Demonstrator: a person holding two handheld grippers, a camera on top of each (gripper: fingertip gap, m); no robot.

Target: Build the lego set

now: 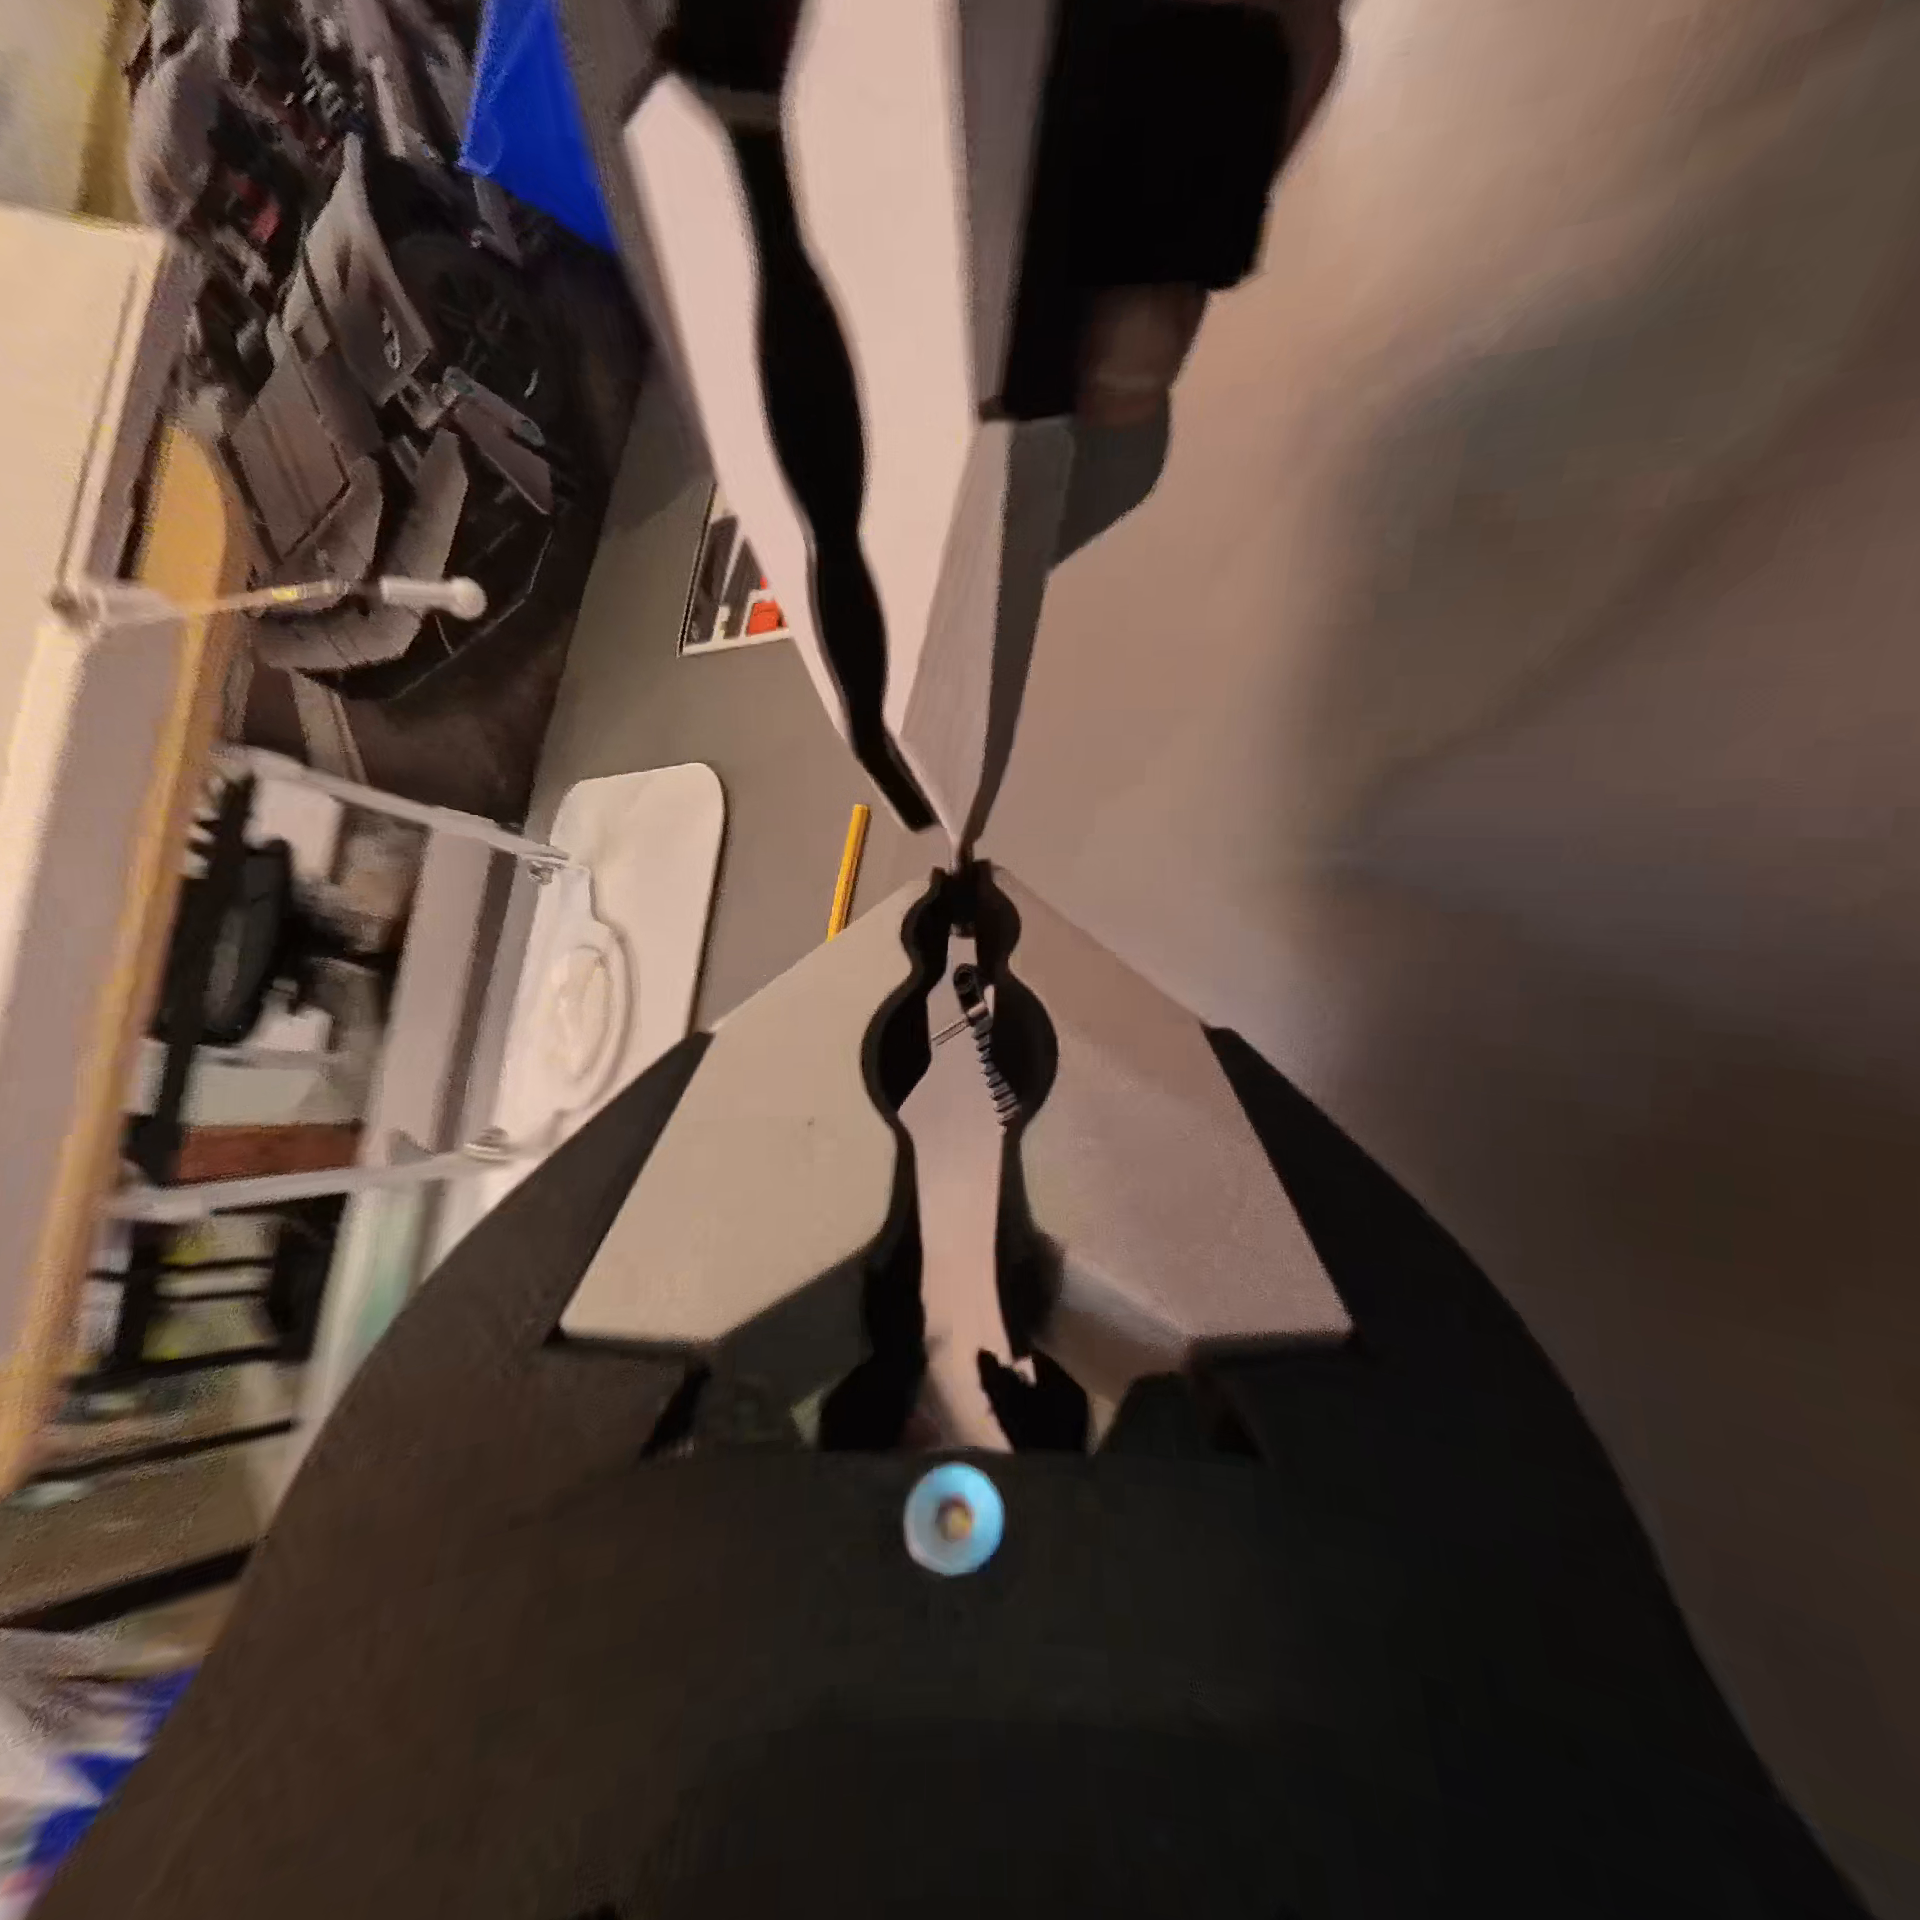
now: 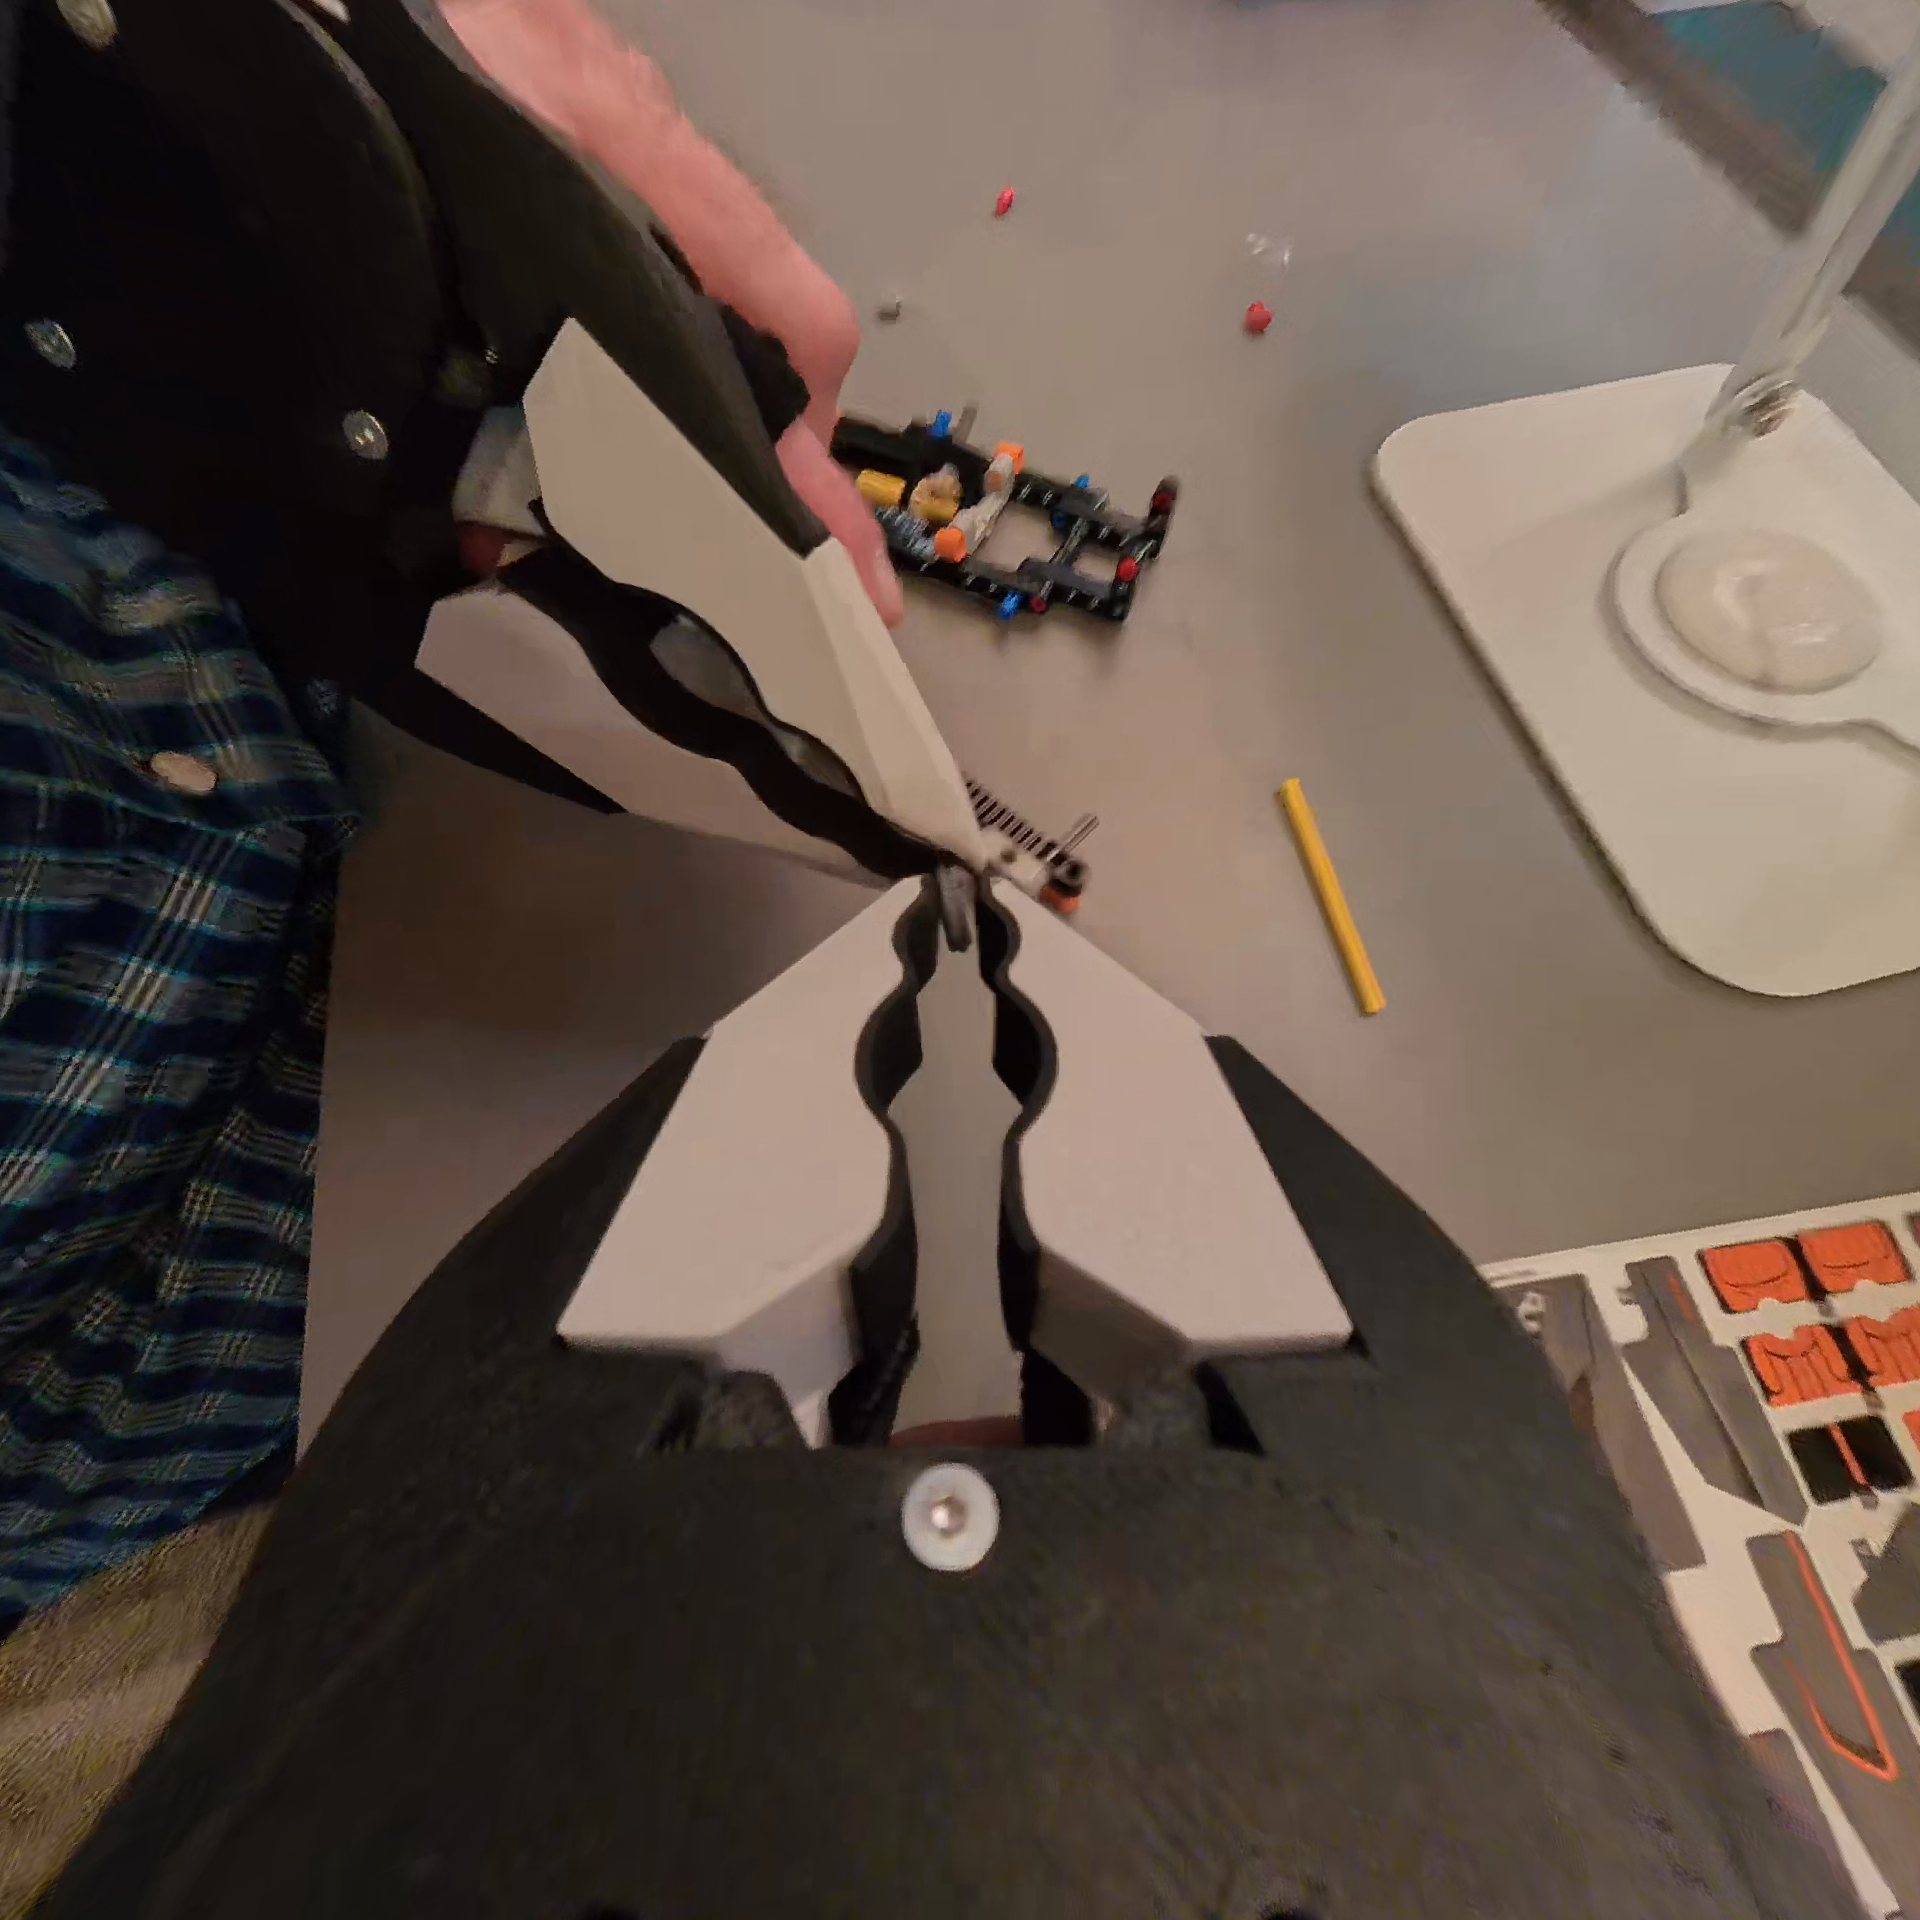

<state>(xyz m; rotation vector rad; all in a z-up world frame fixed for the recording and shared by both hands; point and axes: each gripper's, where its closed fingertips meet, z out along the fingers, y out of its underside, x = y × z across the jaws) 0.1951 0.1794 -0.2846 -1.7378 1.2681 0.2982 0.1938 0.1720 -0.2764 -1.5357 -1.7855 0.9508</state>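
Your two grippers meet tip to tip over the grey table (image 2: 1351, 623), so the left gripper (image 2: 961, 868) blocks the way straight ahead of the right gripper (image 2: 956, 914). Open table lies to your right as far as the yellow axle (image 2: 1332, 896); past it stands the white lamp base (image 2: 1558, 665). The black chassis (image 2: 1023, 525) lies farther ahead, and the sticker sheet (image 2: 1766, 1455) covers the near right corner.

yellow rod (image 2: 1331, 895), grey table (image 2: 1351, 520), blue plaid sleeve (image 2: 135, 935), orange-and-black sticker sheet (image 2: 1766, 1455).

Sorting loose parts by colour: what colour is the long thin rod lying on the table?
Yellow. The rod shows best in the right wrist view.
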